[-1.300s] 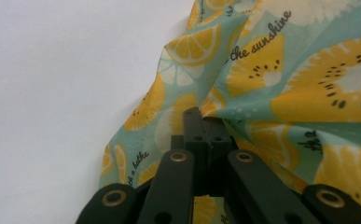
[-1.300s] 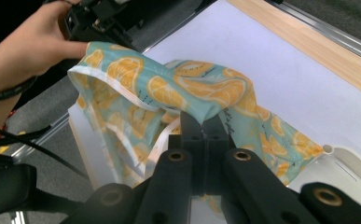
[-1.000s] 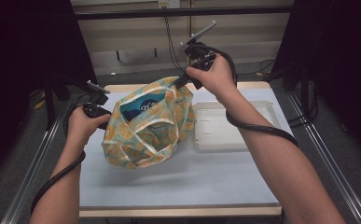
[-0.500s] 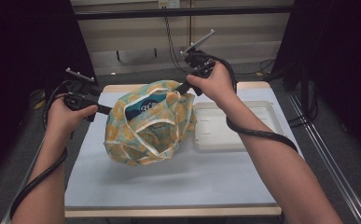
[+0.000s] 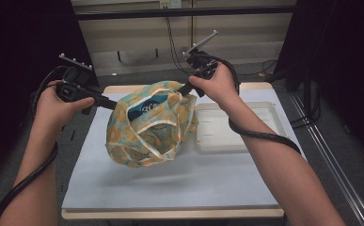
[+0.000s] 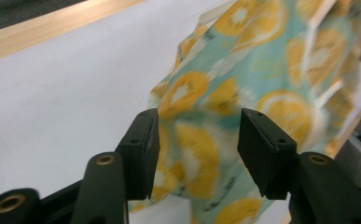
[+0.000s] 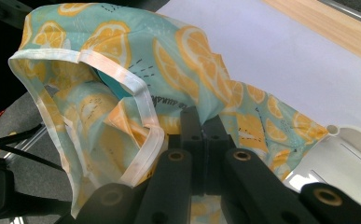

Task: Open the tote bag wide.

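A teal cloth bag (image 5: 146, 136) printed with orange slices and edged in white hangs bunched over the white table top. A dark blue thing with white lettering (image 5: 144, 110) shows in its mouth. My right gripper (image 5: 183, 91) is shut on the bag's upper right edge; in the right gripper view the jaws (image 7: 205, 128) pinch the fabric (image 7: 192, 51). At the bag's left side my left gripper (image 5: 113, 106) is held up, and its jaws have just been opening. In the left gripper view it (image 6: 197, 156) stands open, with the bag (image 6: 262, 74) hanging just beyond the gap, untouched by the pads.
A shallow white tray (image 5: 264, 117) lies on the table right of the bag, and its corner (image 7: 350, 158) appears in the right gripper view. The white table top (image 5: 193, 183) has a wooden edge. Dark floor and metal rails flank the table.
My left hand has risen from low beside the bag to level with its top, and its jaws have parted. The bag is drawn up taller. The right hand has kept still.
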The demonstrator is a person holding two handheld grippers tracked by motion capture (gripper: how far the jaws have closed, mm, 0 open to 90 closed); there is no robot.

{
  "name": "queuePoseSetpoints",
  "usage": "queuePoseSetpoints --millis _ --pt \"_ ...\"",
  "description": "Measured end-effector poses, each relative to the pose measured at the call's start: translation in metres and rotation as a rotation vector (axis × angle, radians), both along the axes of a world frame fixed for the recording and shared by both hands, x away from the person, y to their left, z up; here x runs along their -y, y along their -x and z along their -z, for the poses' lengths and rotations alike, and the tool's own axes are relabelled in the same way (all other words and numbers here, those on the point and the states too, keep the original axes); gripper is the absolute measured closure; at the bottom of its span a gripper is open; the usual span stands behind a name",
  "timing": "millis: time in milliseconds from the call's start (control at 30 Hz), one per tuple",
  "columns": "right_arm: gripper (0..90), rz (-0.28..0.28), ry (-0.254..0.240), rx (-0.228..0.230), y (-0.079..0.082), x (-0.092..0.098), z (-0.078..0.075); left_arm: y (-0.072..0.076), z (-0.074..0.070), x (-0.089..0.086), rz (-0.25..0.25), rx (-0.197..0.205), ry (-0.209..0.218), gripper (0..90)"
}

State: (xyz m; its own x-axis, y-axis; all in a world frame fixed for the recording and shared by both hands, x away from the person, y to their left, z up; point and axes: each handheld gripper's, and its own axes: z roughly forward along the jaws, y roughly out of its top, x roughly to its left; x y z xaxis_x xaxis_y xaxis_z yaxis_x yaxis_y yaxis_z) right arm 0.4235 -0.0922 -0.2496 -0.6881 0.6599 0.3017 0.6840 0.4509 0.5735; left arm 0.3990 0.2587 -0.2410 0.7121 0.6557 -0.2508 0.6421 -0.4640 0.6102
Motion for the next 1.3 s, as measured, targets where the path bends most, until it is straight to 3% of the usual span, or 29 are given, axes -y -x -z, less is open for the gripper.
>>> queuePoseSetpoints --millis 67,100,200,333,367,433,467,567,700,833,967,1100,1133,1200,1300 --pt "90.0 -0.001 0.004 0.003 0.0 0.001 0.0 0.002 -0.004 0.004 -0.005 0.01 0.004 48.1" --pt "90.0 0.0 0.004 0.002 0.0 0.001 0.0 0.002 -0.006 0.005 0.02 0.014 -0.01 47.0" --pt "90.0 0.004 0.007 0.004 0.0 0.001 -0.001 0.004 -0.008 0.012 0.035 -0.003 0.025 44.4" --pt "90.0 0.007 0.005 0.005 0.001 0.001 -0.001 0.009 -0.006 0.024 0.074 0.001 -0.012 43.9" --pt "90.0 0.008 0.003 0.006 0.001 0.001 -0.001 0.008 -0.005 0.026 0.099 0.0 -0.044 45.5" --pt "90.0 0.007 0.001 0.005 0.001 0.001 -0.001 0.006 -0.002 0.028 0.106 -0.005 -0.064 53.7" --pt "90.0 0.005 0.002 0.004 0.001 0.001 -0.001 0.006 -0.001 0.029 0.103 -0.006 -0.072 63.3" --pt "90.0 0.005 0.003 0.006 0.002 0.001 -0.001 0.003 -0.002 0.028 0.084 -0.005 -0.076 80.6" --pt "90.0 0.006 -0.001 0.006 0.001 0.004 -0.001 0.002 -0.006 0.027 0.07 -0.022 -0.066 88.2" --pt "90.0 0.008 0.0 0.0 0.001 0.004 0.0 0.001 -0.016 0.025 0.06 -0.012 -0.053 89.7" --pt "90.0 0.005 -0.003 -0.004 0.0 0.005 0.0 -0.002 -0.027 0.021 0.019 0.008 0.036 90.0" --pt "90.0 0.002 -0.007 -0.004 0.0 0.006 0.0 -0.01 -0.033 0.021 0.001 0.034 0.039 90.0" --pt "90.0 0.001 -0.005 -0.003 0.0 0.006 -0.001 -0.015 -0.031 0.021 -0.025 0.048 0.048 90.0" --pt "90.0 0.0 -0.003 -0.005 0.0 0.005 -0.001 -0.023 -0.026 0.023 -0.05 0.025 0.058 90.0" --pt "90.0 -0.006 0.005 -0.001 0.0 0.005 -0.001 -0.035 -0.012 0.027 -0.058 -0.002 0.016 90.0"
